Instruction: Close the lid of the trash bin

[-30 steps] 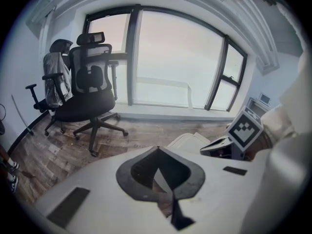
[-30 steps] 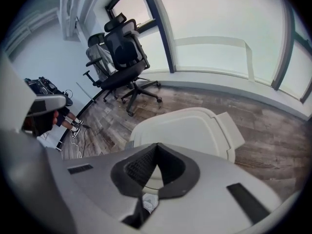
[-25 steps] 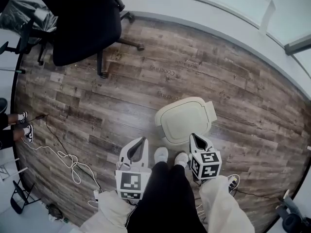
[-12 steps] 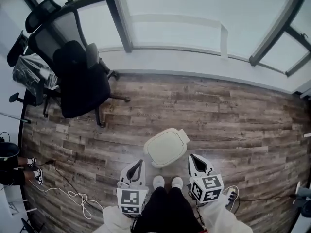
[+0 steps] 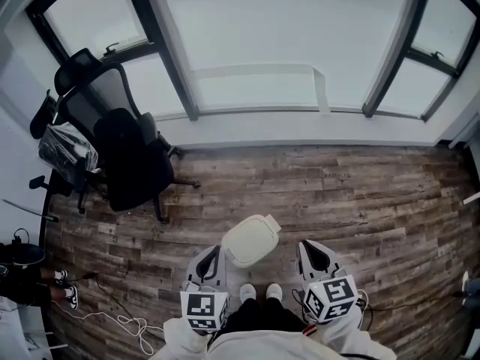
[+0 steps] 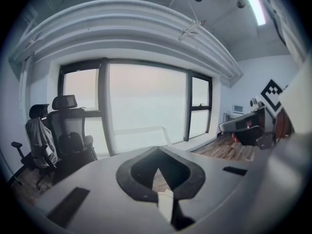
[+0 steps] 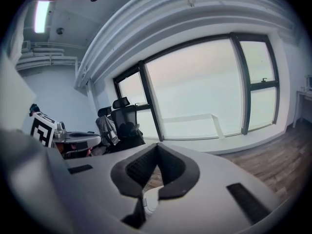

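Observation:
The cream trash bin [image 5: 250,240] stands on the wood floor just ahead of my shoes, and its lid lies flat on top. My left gripper [image 5: 214,250] hangs to the bin's left and my right gripper [image 5: 308,247] to its right. Neither touches the bin. In the left gripper view the left gripper [image 6: 157,149] points level at the window with its tips together. The right gripper [image 7: 157,145] in its own view looks the same, tips meeting with nothing between them. A pale patch shows below the pads in both gripper views.
A black office chair [image 5: 135,163] stands at the left by the window wall [image 5: 255,66]. A white cable [image 5: 112,321] lies on the floor at the lower left, near another person's shoes [image 5: 66,295]. Wood floor [image 5: 375,201] stretches to the right.
The head view has risen and tilted up, so the bin looks smaller and the window fills the top. Both grippers stay on either side of the bin.

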A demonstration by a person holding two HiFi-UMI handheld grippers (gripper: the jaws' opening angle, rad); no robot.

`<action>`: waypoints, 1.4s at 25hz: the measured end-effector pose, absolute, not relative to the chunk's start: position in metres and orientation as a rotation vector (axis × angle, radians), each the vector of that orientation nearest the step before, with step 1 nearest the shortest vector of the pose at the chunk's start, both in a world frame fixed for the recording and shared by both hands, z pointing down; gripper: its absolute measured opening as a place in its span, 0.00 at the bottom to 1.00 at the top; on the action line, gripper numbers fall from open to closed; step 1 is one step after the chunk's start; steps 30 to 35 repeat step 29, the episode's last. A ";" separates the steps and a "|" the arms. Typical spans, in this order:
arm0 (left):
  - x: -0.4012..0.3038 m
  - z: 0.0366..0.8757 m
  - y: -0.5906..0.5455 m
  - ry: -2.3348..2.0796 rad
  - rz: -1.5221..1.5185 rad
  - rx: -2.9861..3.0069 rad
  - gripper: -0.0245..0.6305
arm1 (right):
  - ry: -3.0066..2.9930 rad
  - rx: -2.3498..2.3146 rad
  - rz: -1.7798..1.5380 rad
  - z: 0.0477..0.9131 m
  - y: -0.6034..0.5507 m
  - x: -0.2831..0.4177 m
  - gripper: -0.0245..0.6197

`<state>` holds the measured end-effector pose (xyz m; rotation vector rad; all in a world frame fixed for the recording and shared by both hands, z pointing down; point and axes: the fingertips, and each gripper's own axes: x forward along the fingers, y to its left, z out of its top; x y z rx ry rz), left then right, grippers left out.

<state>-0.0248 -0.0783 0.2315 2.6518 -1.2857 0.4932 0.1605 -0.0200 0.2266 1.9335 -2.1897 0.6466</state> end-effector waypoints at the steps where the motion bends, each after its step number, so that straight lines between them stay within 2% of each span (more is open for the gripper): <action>1: -0.023 0.224 -0.076 -1.283 0.482 2.660 0.04 | -2.193 1.949 0.637 0.217 -0.016 0.161 0.07; 11: 0.001 0.186 -0.048 -1.227 0.457 2.737 0.04 | -2.253 1.974 0.514 0.168 0.001 0.161 0.07; 35: 0.008 0.169 -0.066 -1.291 0.401 2.762 0.04 | -2.273 1.982 0.473 0.154 -0.009 0.168 0.07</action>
